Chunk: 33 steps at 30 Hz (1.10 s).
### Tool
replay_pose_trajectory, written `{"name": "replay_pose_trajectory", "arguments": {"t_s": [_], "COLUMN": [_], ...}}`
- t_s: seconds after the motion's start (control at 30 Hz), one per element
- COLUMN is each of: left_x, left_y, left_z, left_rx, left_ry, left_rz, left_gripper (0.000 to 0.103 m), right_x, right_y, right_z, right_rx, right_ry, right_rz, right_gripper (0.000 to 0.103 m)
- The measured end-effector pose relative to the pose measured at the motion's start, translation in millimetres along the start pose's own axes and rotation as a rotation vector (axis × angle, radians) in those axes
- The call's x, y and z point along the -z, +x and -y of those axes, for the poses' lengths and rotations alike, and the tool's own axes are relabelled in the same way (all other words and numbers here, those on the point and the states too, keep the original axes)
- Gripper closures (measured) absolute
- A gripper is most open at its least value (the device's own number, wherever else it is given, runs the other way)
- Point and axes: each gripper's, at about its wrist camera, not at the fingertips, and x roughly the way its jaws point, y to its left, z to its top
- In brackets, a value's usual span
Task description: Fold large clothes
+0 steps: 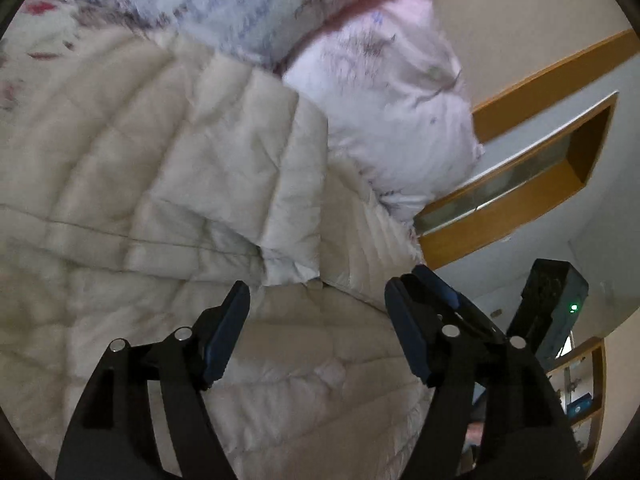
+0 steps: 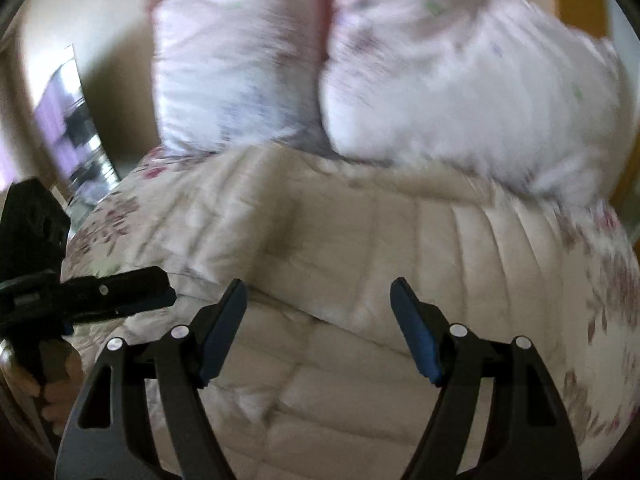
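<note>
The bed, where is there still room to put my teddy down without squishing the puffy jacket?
Not much. The cream quilted jacket covers the middle. The two pillows crowd the head end, touching the jacket. Bare floral bedspread shows only as a strip along the jacket's right edge, and a smaller patch by its left side, near the left gripper.

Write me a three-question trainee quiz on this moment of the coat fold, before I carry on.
1. True or false: the left gripper has its jaws clamped on the cream quilted padded coat.
2. What lies beyond the coat at the head of the bed? A) two pale pink floral pillows B) a stack of towels C) a laundry basket
3. Fill in: the right gripper hangs over the coat with its jaws ____.

Key:
1. False: the jaws stand apart and hold no fabric.
2. A
3. open, with nothing between its blue pads
</note>
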Motion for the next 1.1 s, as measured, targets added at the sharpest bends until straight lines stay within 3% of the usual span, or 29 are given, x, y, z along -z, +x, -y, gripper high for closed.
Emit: {"name": "replay_pose_trajectory", "arguments": {"t_s": [0.1, 0.23, 0.4, 0.47, 0.53, 0.6, 0.63, 0.87, 0.97, 1.0, 1.07, 1.1], "left_x": [2.6, 13.6, 26.8, 30.4, 34.0, 37.5, 37.9, 45.4, 50.5, 51.5, 53.9, 54.8], "left_y": [-35.1, -58.3, -67.1, -66.7, -64.4, -63.4, -61.4, -51.0, -42.1, -39.6, -34.1, -31.1], "left_z": [-11.1, -21.4, -37.1, -43.2, -45.4, -41.3, -39.1, -20.1, -13.7, -12.8, -11.5, -11.2], "left_rx": [-0.071, -0.287, -0.365, -0.379, -0.39, -0.405, -0.412, -0.453, -0.467, -0.476, -0.493, -0.503], "left_ry": [0.021, 0.088, 0.108, 0.105, 0.112, 0.14, 0.151, 0.264, 0.314, 0.323, 0.343, 0.35], "left_rz": [0.097, 0.144, 0.137, 0.13, 0.119, 0.116, 0.115, 0.125, 0.114, 0.109, 0.1, 0.093], "left_gripper": [0.033, 0.033, 0.033, 0.033, 0.033, 0.033, 0.032, 0.021, 0.017, 0.016, 0.016, 0.015], "right_x": [-7.2, -7.0, -4.1, -6.9, -10.0, -13.7, -16.1, -19.4, -7.4, -4.3, 7.0, 10.7], "right_y": [2.4, 22.0, 57.6, 75.5, 88.8, 94.0, 92.6, 32.0, 15.8, 15.5, 15.5, 16.1], "right_z": [-41.5, -105.3, -139.3, -139.7, -132.3, -119.3, -110.1, -35.8, 7.1, 14.5, 38.8, 49.3], "right_rx": [-0.023, -0.016, 0.067, 0.125, 0.185, 0.189, 0.176, 0.111, 0.071, 0.056, 0.017, 0.003], "right_ry": [-0.156, -0.396, -0.501, -0.492, -0.465, -0.396, -0.342, 0.007, 0.171, 0.196, 0.292, 0.337], "right_rz": [0.035, 0.065, 0.035, 0.009, -0.013, -0.038, -0.044, 0.068, 0.048, 0.031, -0.012, -0.023], "right_gripper": [0.029, 0.029, 0.034, 0.041, 0.059, 0.094, 0.095, 0.097, 0.096, 0.092, 0.071, 0.047]}}
